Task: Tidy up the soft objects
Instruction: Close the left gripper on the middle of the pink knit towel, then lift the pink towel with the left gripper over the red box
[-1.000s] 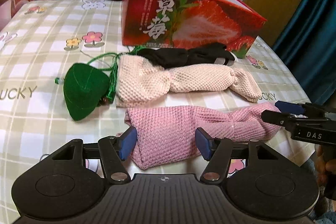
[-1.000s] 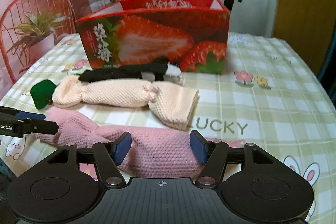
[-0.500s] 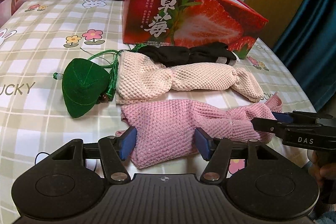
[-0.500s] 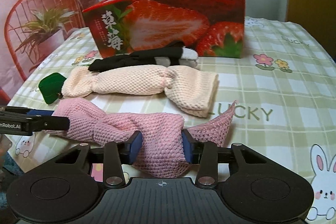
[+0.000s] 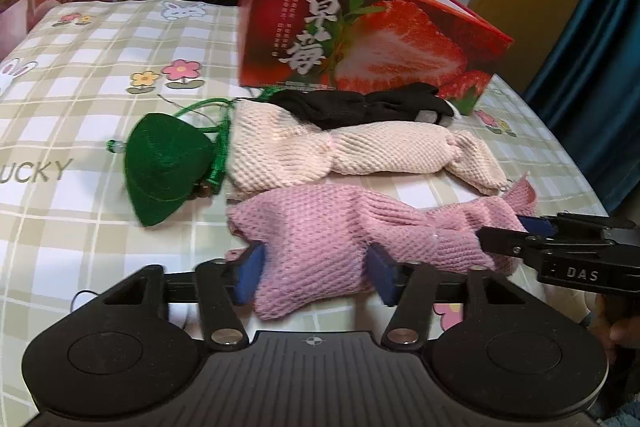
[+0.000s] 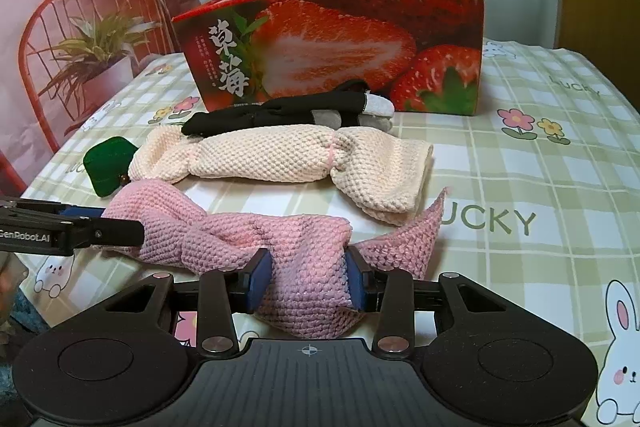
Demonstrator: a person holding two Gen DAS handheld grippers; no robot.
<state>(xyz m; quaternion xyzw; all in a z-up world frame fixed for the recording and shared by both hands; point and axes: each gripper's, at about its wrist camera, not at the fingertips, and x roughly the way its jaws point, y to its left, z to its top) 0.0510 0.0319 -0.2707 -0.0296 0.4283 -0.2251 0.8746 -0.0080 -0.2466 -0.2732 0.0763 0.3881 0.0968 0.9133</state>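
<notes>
A pink knitted cloth (image 5: 344,227) lies nearest me on the checked table; it also shows in the right wrist view (image 6: 240,235). My left gripper (image 5: 316,273) is shut on its left end. My right gripper (image 6: 308,279) is shut on its right end, whose corner sticks up. Behind it lie a cream knitted cloth (image 5: 340,151) (image 6: 288,155), a black cloth (image 5: 360,105) (image 6: 280,115) and a green felt pouch (image 5: 166,163) (image 6: 106,163).
A red strawberry-print box (image 5: 360,39) (image 6: 340,39), open at the top, stands behind the cloths. The checked tablecloth (image 6: 540,167) runs to the right. A red chair with plants (image 6: 80,59) stands at the left, an exercise bike behind the box.
Both grippers have closed on the pink cloth, the right first, then the left. The cloth is bunched between the fingers and its right corner has lifted.
</notes>
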